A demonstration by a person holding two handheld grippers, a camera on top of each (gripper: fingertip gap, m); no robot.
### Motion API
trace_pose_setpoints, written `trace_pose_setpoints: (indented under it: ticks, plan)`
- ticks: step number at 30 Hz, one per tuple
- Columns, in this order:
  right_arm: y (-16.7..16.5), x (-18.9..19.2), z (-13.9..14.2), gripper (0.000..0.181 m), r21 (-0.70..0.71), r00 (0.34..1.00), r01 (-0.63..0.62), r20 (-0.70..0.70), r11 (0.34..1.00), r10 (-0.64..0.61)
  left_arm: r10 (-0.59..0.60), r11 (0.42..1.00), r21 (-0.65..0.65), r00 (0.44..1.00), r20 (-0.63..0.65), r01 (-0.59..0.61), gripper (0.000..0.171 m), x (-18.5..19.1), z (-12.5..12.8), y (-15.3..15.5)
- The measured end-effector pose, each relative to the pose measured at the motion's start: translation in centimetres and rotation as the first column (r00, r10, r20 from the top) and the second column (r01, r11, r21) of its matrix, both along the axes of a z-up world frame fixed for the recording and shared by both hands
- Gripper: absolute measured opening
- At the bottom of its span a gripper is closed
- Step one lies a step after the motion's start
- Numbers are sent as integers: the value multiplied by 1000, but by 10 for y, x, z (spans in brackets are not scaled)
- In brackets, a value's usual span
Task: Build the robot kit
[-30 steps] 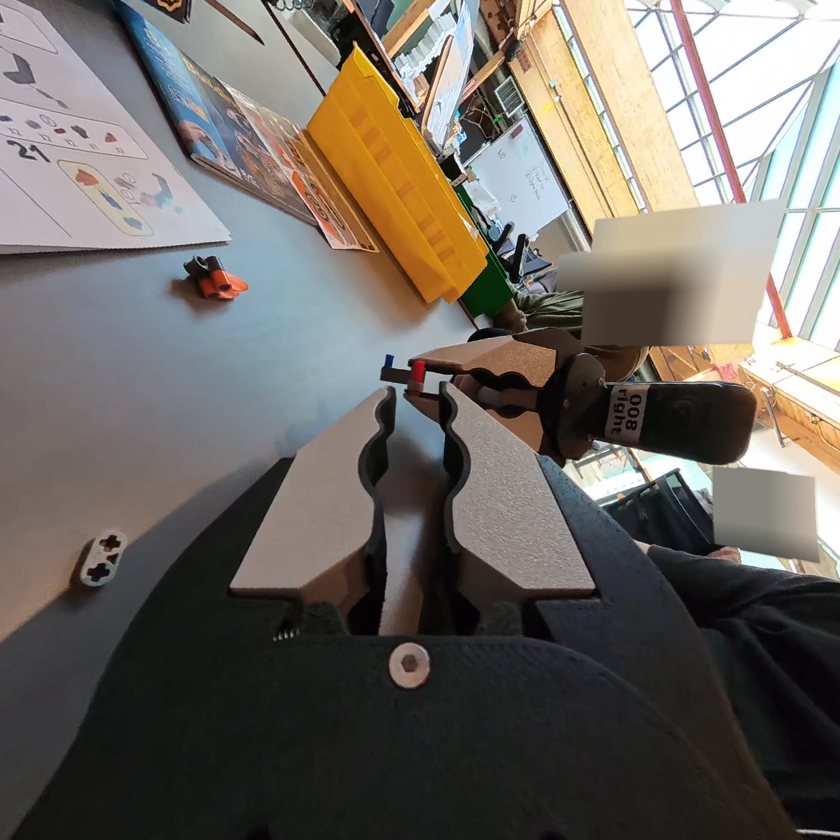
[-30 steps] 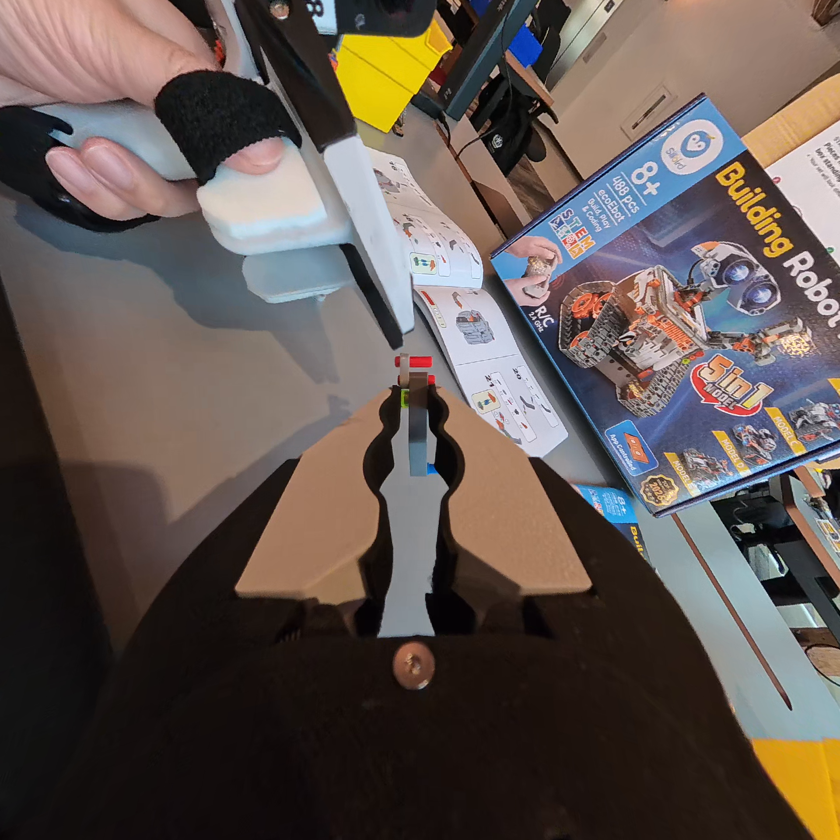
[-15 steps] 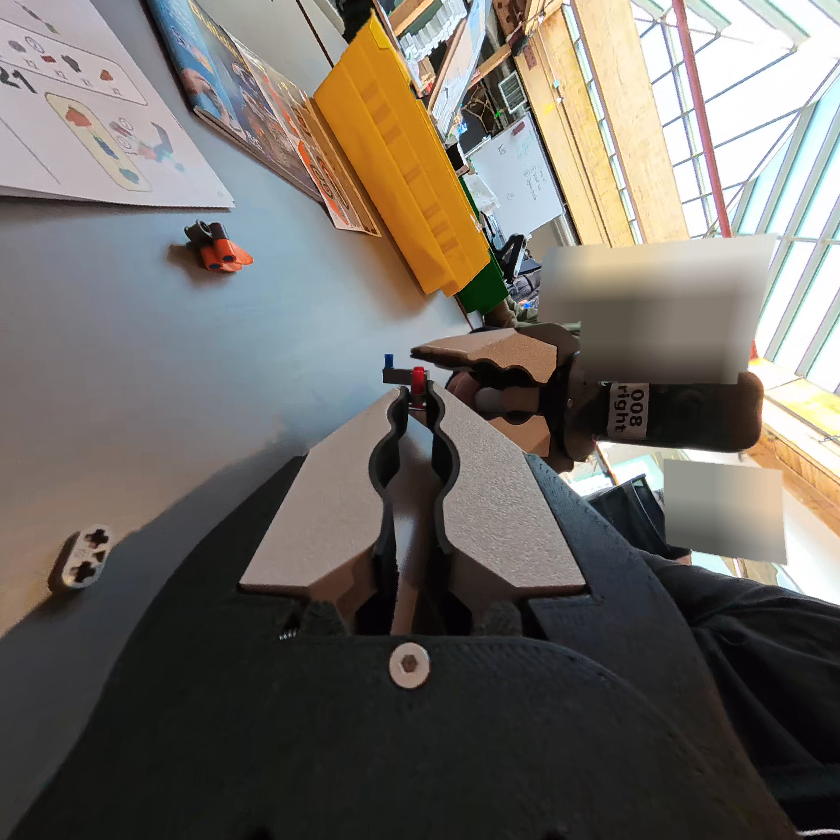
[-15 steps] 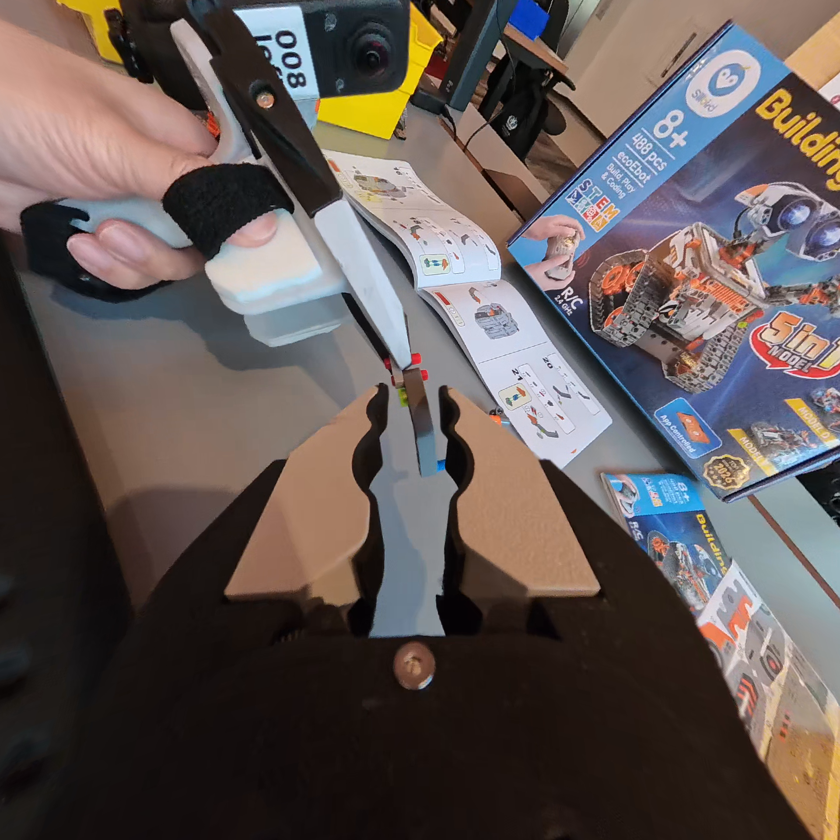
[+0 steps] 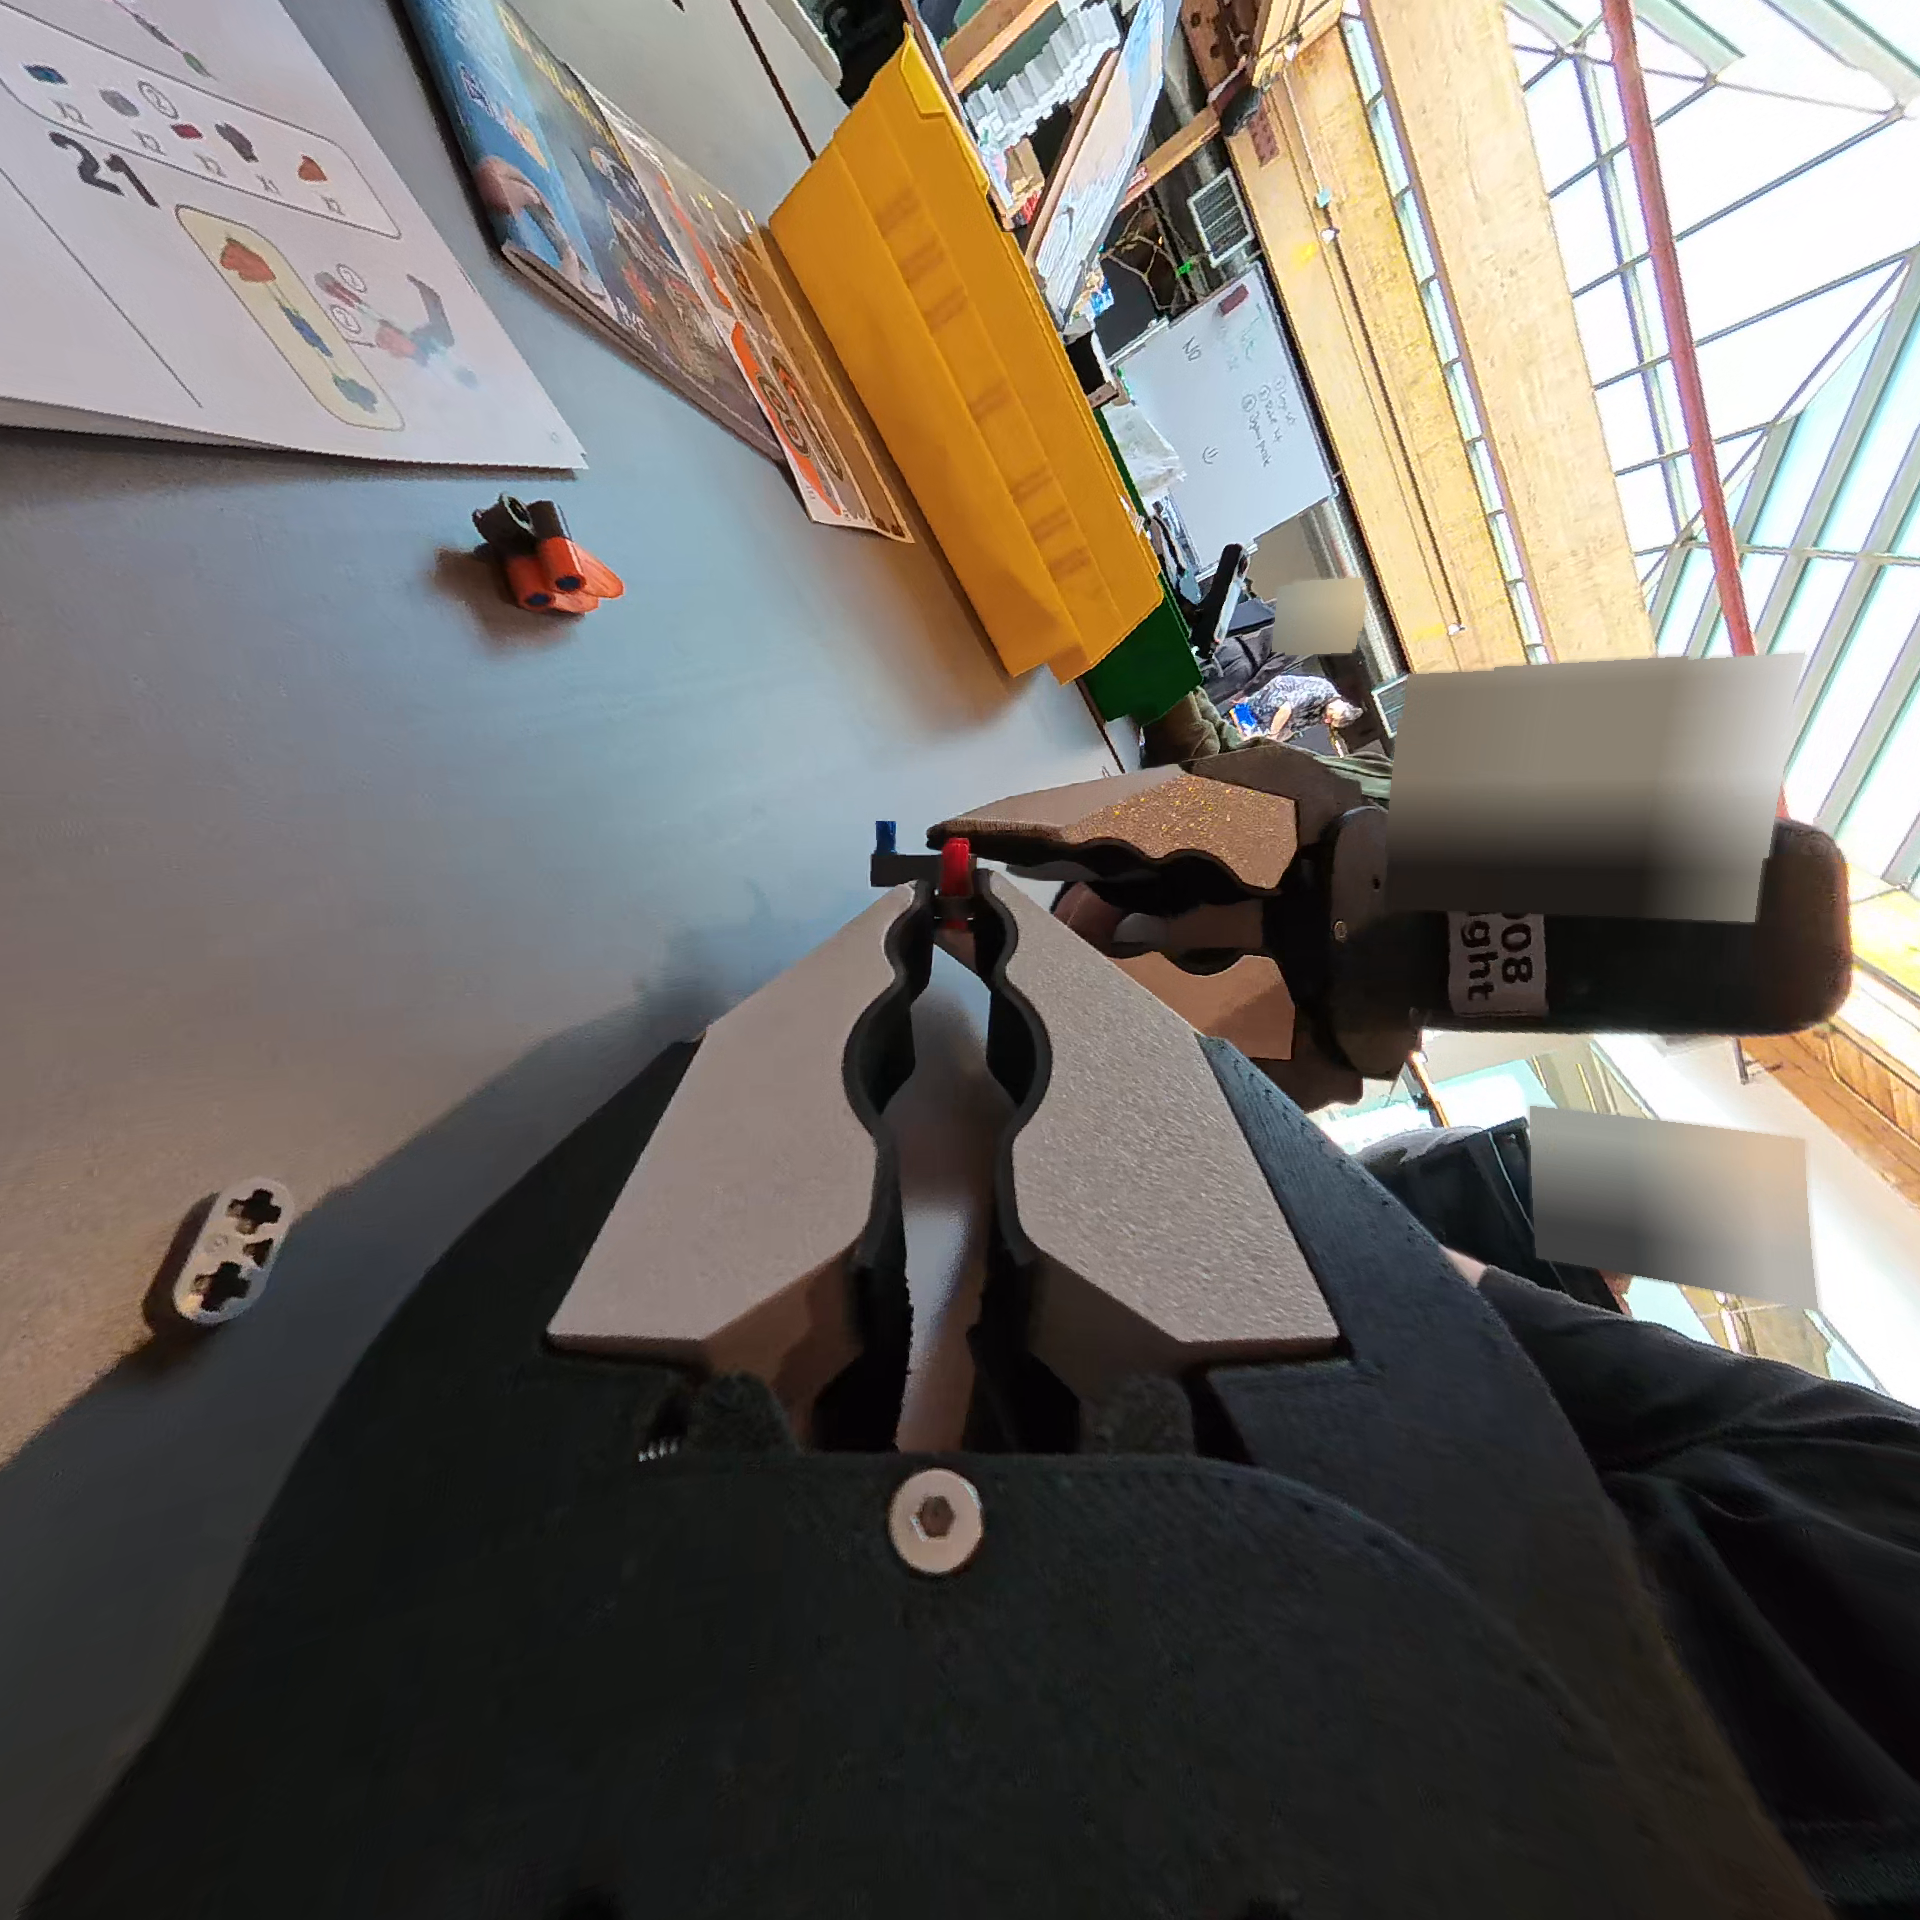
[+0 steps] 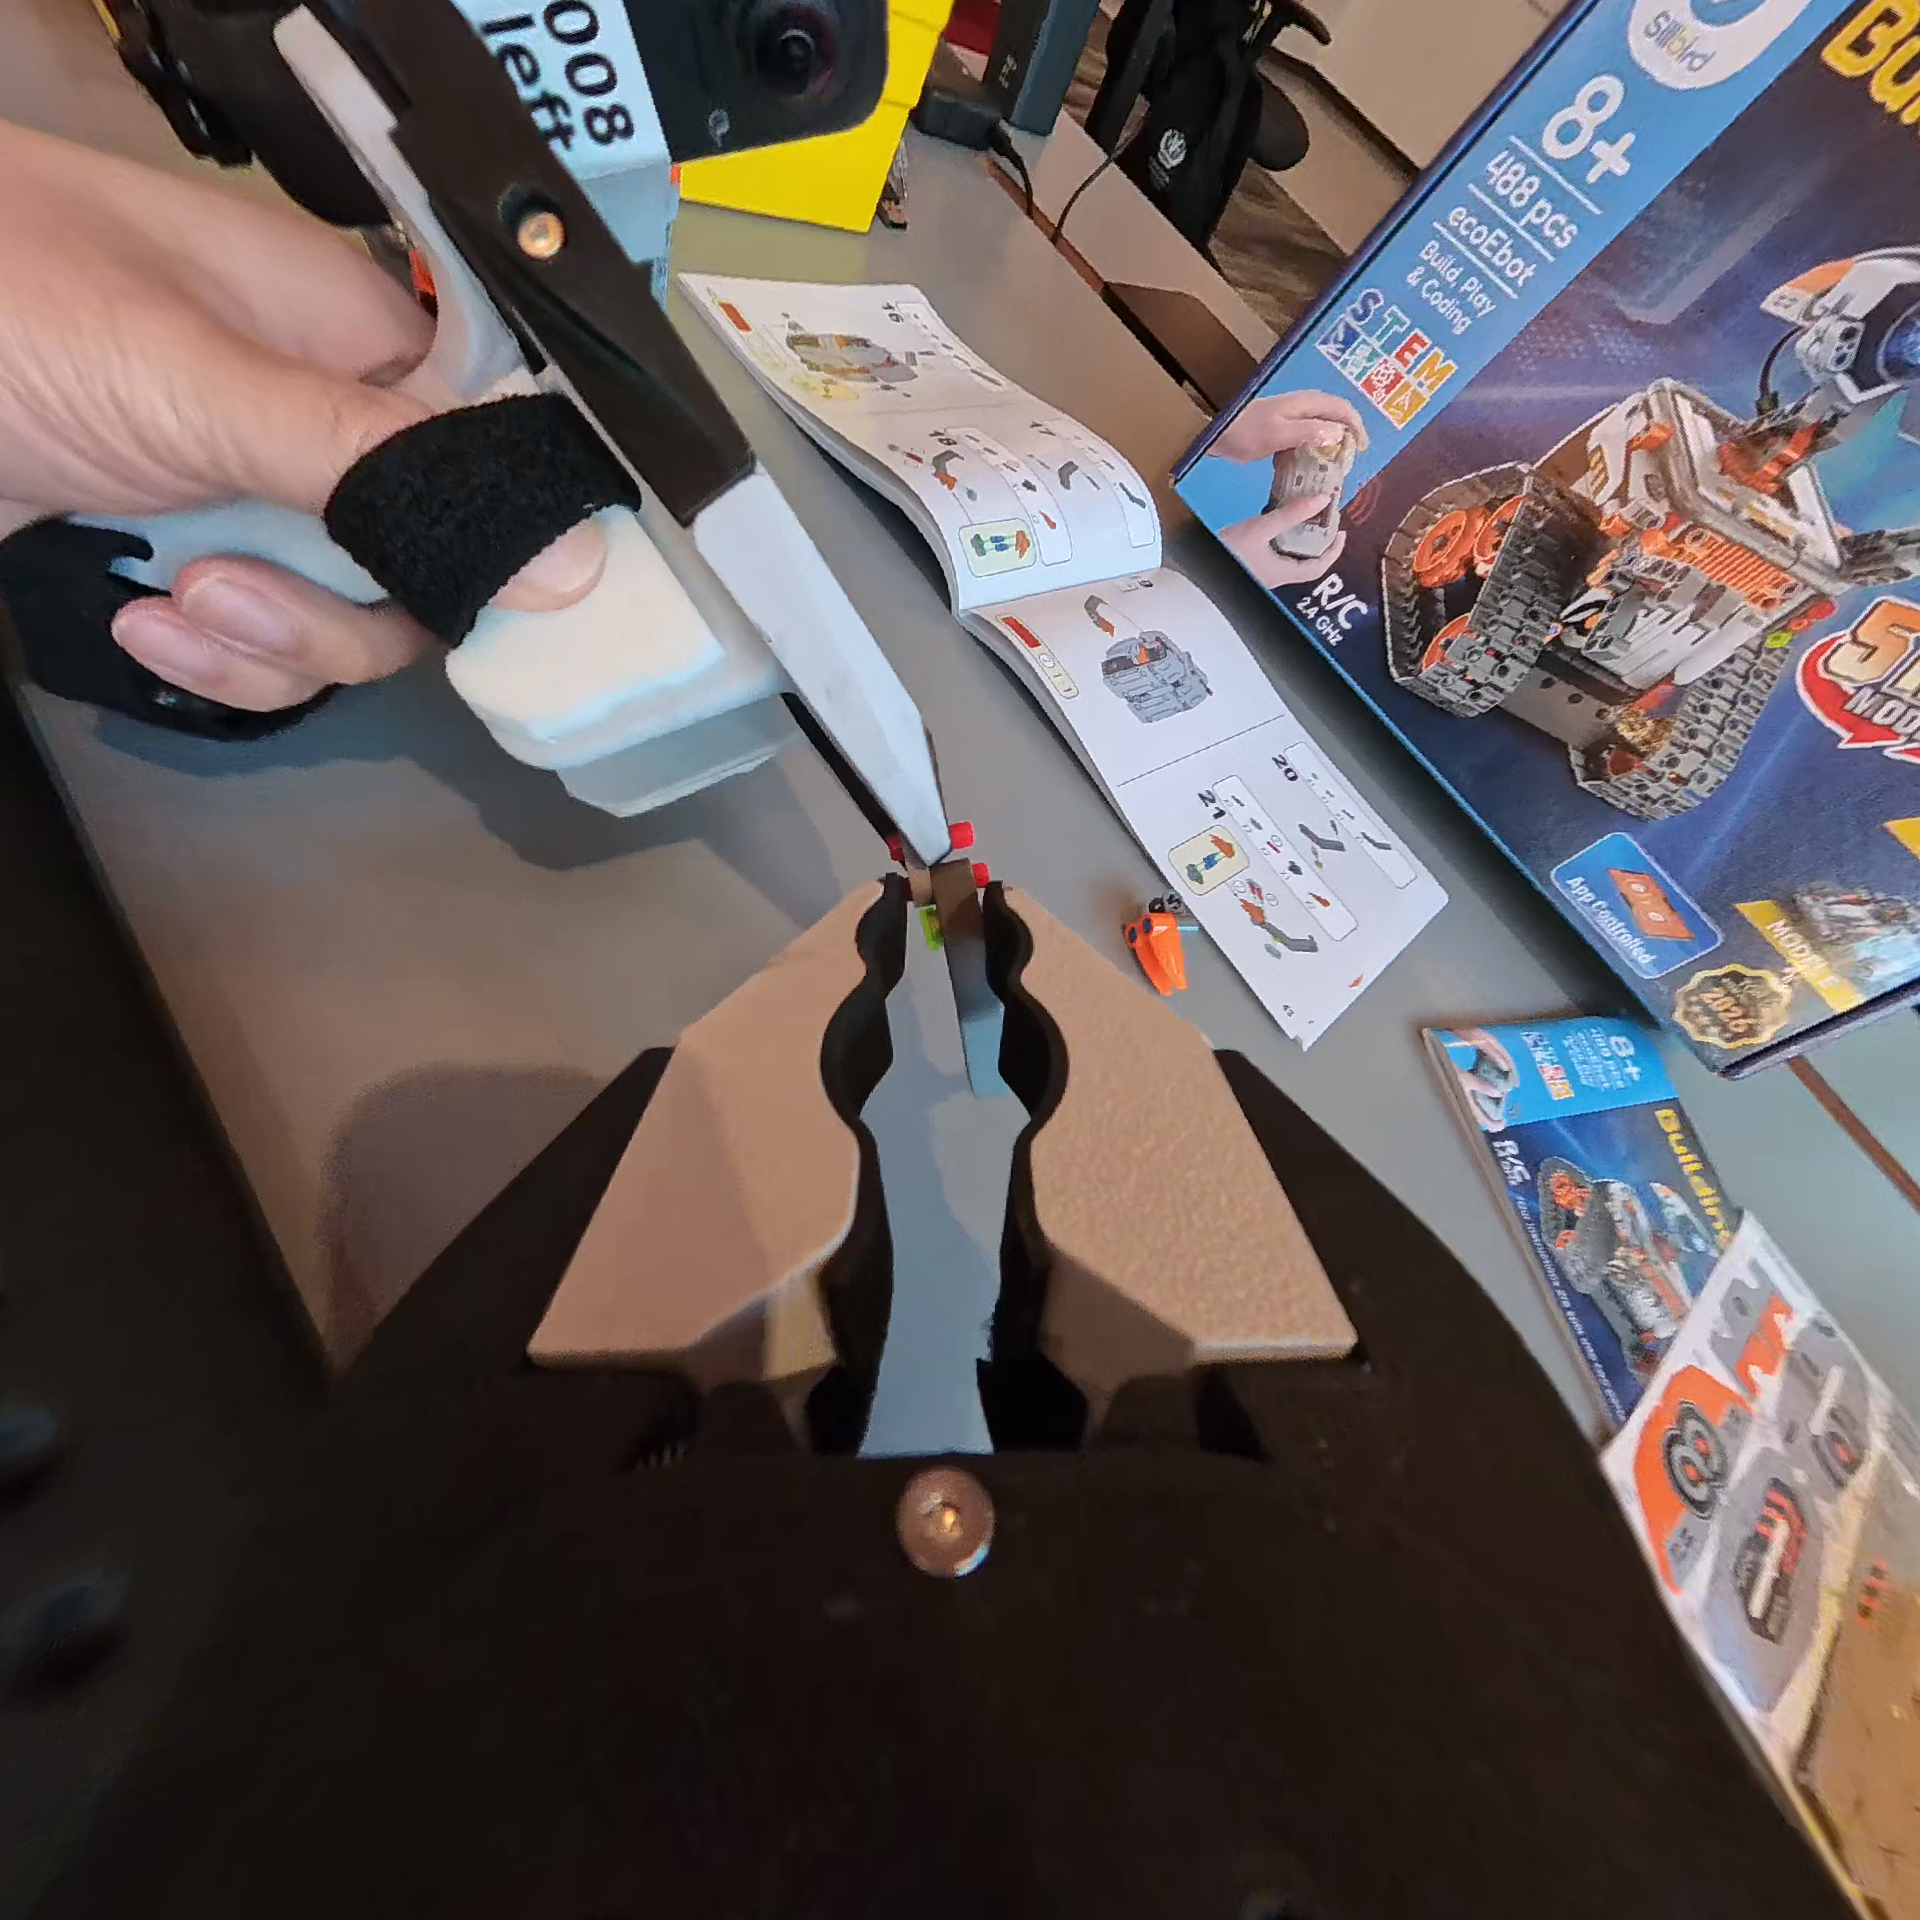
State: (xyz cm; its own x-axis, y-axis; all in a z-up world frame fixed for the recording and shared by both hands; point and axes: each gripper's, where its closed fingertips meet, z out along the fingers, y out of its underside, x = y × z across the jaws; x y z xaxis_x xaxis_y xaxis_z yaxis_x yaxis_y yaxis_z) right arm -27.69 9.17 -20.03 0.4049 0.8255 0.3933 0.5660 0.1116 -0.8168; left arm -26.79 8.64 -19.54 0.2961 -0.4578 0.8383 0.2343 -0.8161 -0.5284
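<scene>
Left wrist view: the left gripper (image 5: 951, 899) is closed on the red pin (image 5: 954, 868) of a small grey brick assembly (image 5: 896, 864) held above the grey table (image 5: 312, 831). The right gripper (image 5: 940, 831) meets it from the side. A loose grey two-hole beam (image 5: 220, 1252) and an orange-and-grey piece (image 5: 545, 561) lie on the table. The yellow bin (image 5: 966, 395) and green bin (image 5: 1138, 665) show only their outer walls; contents cannot be told.

Right wrist view: the right gripper (image 6: 940, 914) is clamped on the assembly's grey beam (image 6: 966, 977). An open instruction booklet (image 6: 1049, 582) and a blue robot kit box (image 6: 1621, 499), closed, lie beyond
</scene>
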Motion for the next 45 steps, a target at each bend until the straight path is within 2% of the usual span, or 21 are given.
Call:
trace_pose_setpoints:
  ticks: [8,19,45]
  plan:
    - [-1,-2,-1,15,101,997,-37,70,994,30,-8,998,-57,999,50,11,6,-2,-2,-1]
    - [-2,-2,2,16,99,999,-40,32,994,37,-17,998,-59,997,72,21,5,-2,1,-3]
    - [-4,1,2,14,164,995,-38,100,986,22,-39,997,-58,996,78,44,6,2,1,-5]
